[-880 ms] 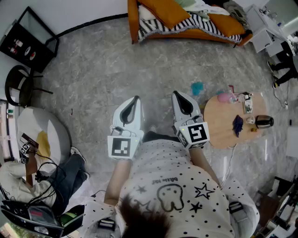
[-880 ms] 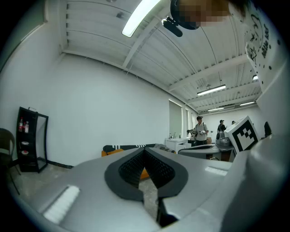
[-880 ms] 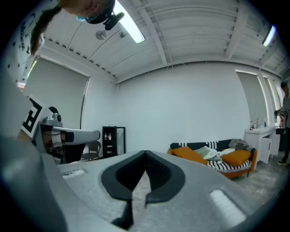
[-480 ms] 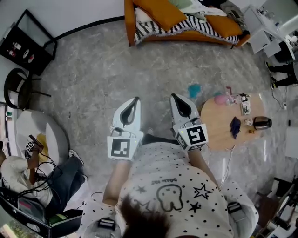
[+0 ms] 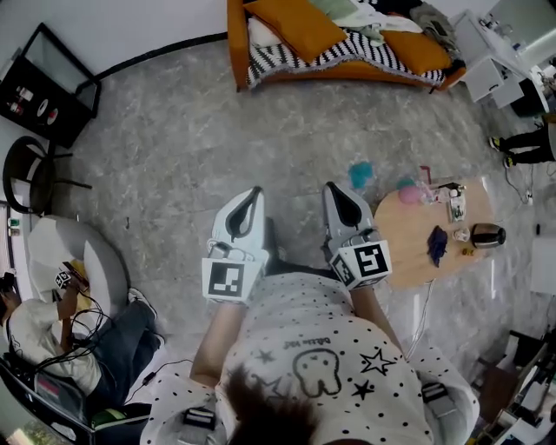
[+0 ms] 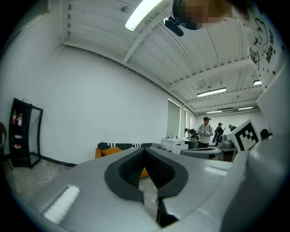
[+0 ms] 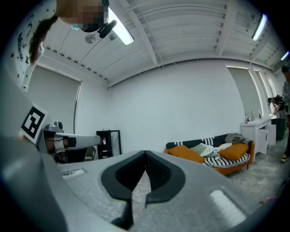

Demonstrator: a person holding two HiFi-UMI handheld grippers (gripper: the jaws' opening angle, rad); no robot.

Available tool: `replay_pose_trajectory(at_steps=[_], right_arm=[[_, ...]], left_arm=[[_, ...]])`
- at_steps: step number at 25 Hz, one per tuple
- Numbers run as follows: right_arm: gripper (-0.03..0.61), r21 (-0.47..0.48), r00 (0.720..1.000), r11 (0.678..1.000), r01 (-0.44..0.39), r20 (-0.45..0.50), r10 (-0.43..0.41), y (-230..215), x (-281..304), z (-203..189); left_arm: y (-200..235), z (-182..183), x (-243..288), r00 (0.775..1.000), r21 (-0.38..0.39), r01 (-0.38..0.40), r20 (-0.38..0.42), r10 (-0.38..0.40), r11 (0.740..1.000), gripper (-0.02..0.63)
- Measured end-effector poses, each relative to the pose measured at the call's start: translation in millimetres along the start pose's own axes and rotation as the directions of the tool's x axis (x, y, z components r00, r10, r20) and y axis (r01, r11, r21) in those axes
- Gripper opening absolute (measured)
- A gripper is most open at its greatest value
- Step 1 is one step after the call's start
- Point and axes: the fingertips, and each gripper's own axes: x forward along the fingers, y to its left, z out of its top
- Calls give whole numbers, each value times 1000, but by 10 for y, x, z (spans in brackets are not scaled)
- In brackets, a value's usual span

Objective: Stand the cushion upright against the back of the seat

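You've stepped slightly nearer the sofa [image 5: 261,76], left gripper [image 5: 252,191] and right gripper [image 5: 334,189] both closed and empty, so the cushion [image 5: 300,22] remains well out of reach

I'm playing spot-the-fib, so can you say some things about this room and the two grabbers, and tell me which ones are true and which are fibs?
1. The left gripper and the right gripper are both shut with nothing in them. True.
2. The sofa is blue. False: it is orange.
3. A round wooden table stands on the floor on the right gripper's side. True.
4. The right gripper is holding an orange cushion. False: the orange cushions lie on the sofa, well away from both grippers.
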Motion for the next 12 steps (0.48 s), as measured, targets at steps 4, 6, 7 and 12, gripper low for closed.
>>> replay_pose_trajectory(at_steps=[4,6,7,12], right_arm=[[-6,25,999,999,36,-10,-36,-172,279,-6],[-6,32,999,998,45,-17,-44,-254,461,20],[-6,31,999,998,45,-20,-45,-290,567,50],[-6,5,998,998,61,-11,-61,-438,1097,261]], left_arm=[[179,1,333,1000,-43,24,-3,-25,999,-5],[295,11,532,999,-48,45,1,-45,998,-5],[366,43,639,999,-46,53,4,-53,998,-5],[789,216,1130,998,-24,59,-10,-59,998,-5]])
